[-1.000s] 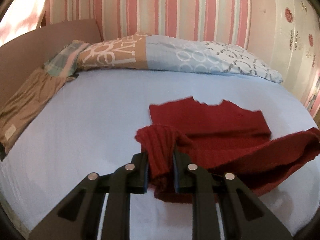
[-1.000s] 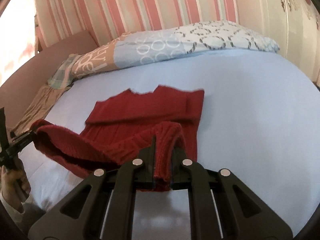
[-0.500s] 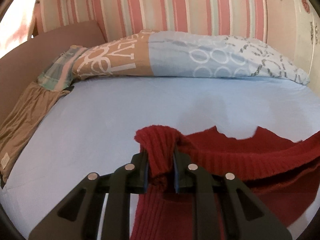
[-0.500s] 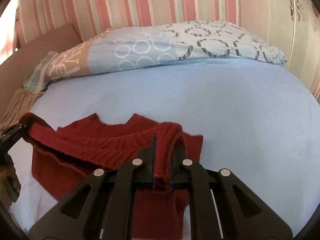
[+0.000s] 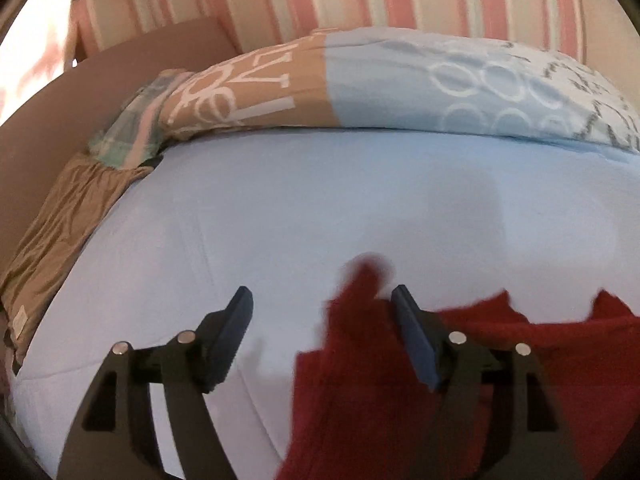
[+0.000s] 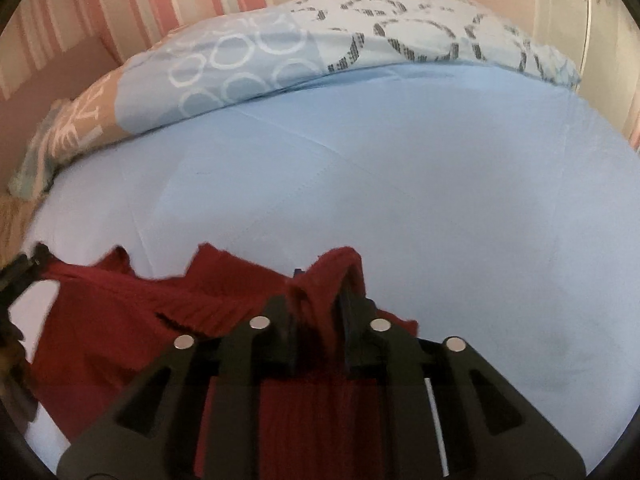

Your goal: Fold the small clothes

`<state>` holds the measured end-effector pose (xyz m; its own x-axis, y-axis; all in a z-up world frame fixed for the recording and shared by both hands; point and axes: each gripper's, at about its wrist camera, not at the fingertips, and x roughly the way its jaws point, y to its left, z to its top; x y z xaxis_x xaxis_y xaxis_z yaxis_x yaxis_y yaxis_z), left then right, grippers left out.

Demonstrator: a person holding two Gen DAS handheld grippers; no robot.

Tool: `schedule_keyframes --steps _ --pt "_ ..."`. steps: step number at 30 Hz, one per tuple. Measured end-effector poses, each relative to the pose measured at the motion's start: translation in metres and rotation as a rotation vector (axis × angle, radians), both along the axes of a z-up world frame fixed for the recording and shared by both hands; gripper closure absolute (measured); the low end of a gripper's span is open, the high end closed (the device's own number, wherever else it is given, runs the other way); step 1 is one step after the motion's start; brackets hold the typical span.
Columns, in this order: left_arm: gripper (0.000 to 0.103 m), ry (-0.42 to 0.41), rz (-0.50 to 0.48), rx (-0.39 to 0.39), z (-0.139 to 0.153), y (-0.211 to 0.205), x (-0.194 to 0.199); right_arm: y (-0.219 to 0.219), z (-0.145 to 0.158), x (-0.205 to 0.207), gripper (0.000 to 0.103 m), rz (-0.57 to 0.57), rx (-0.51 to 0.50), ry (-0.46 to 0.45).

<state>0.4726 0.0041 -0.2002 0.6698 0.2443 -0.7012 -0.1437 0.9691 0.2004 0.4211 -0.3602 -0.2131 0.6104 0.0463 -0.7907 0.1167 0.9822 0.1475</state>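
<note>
Now the red knit garment (image 5: 360,380) lies crosswise on the bed (image 5: 320,208), its folded edge spanning both: left gripper (image 5: 322,320) opening wide off it, right gripper (image 6: 320,312) loosening around a bunched corner.

We lose the red sweater (image 5: 360,400) under both lower frame edges, its raised corner (image 5: 366,276) motion-blurred between the left gripper (image 5: 322,312) fingers, pillow (image 6: 320,52) lettering smeared — unreadable, brown cloth (image 5: 60,240) cut off at left, right gripper (image 6: 320,300) pad contact unclear.
</note>
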Motion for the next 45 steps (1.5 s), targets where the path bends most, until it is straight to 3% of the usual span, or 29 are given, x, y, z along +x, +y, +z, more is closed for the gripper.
schedule_keyframes --steps 1,3,6,9,13,16,18,20,24,27,30,32,33,34,35,36,37,38,45 --pt "0.031 -0.003 0.002 0.001 0.002 0.003 0.002 0.000 0.005 0.000 0.037 -0.013 -0.027 -0.023" --pt "0.031 -0.018 -0.003 0.024 0.009 0.007 0.002 -0.002 0.021 0.001 0.020 -0.037 -0.062 -0.092" --pt "0.031 -0.051 -0.012 0.026 0.022 0.013 -0.006 -0.006 0.039 -0.002 0.021 -0.048 -0.055 -0.127" --pt "0.031 -0.067 -0.040 -0.007 0.032 0.013 -0.018 0.003 0.046 -0.009 0.021 0.010 -0.038 -0.121" --pt "0.028 -0.049 -0.203 -0.046 0.031 -0.018 -0.036 0.040 0.035 -0.016 0.021 0.158 -0.094 -0.069" --pt "0.027 -0.040 -0.308 0.048 0.022 -0.055 -0.045 0.067 0.024 -0.009 0.021 0.202 -0.138 -0.048" --pt "0.027 -0.028 -0.329 0.067 0.018 -0.069 -0.041 0.073 0.017 0.000 0.021 0.217 -0.096 -0.021" --pt "0.027 -0.002 -0.327 0.055 0.014 -0.076 -0.028 0.079 0.010 0.012 0.024 0.240 -0.038 0.024" --pt "0.027 0.069 -0.339 0.026 0.001 -0.086 -0.004 0.092 -0.008 0.038 0.042 0.263 -0.034 0.123" --pt "0.027 0.142 -0.347 -0.010 -0.015 -0.092 0.010 0.097 -0.025 0.052 0.043 0.252 -0.053 0.187" --pt "0.027 0.182 -0.351 0.020 -0.033 -0.097 0.016 0.101 -0.036 0.058 0.046 0.247 -0.066 0.204" --pt "0.028 0.214 -0.344 0.019 -0.045 -0.095 0.020 0.103 -0.040 0.059 0.062 0.255 -0.069 0.210" --pt "0.028 0.230 -0.336 0.007 -0.050 -0.093 0.023 0.103 -0.041 0.059 0.077 0.256 -0.074 0.210" --pt "0.030 0.242 -0.327 -0.009 -0.054 -0.089 0.025 0.102 -0.042 0.060 0.088 0.257 -0.075 0.208" --pt "0.033 0.246 -0.320 -0.028 -0.057 -0.084 0.027 0.100 -0.041 0.060 0.092 0.252 -0.070 0.198" --pt "0.041 0.243 -0.317 -0.046 -0.057 -0.081 0.027 0.097 -0.038 0.060 0.094 0.247 -0.063 0.183" --pt "0.058 0.233 -0.312 -0.055 -0.055 -0.079 0.027 0.095 -0.034 0.059 0.095 0.239 -0.059 0.163" --pt "0.064 0.212 -0.305 -0.055 -0.049 -0.076 0.027 0.093 -0.029 0.059 0.095 0.229 -0.063 0.140" --pt "0.077 0.133 -0.245 -0.040 -0.025 -0.059 0.037 0.080 -0.013 0.066 0.095 0.176 -0.050 0.047"
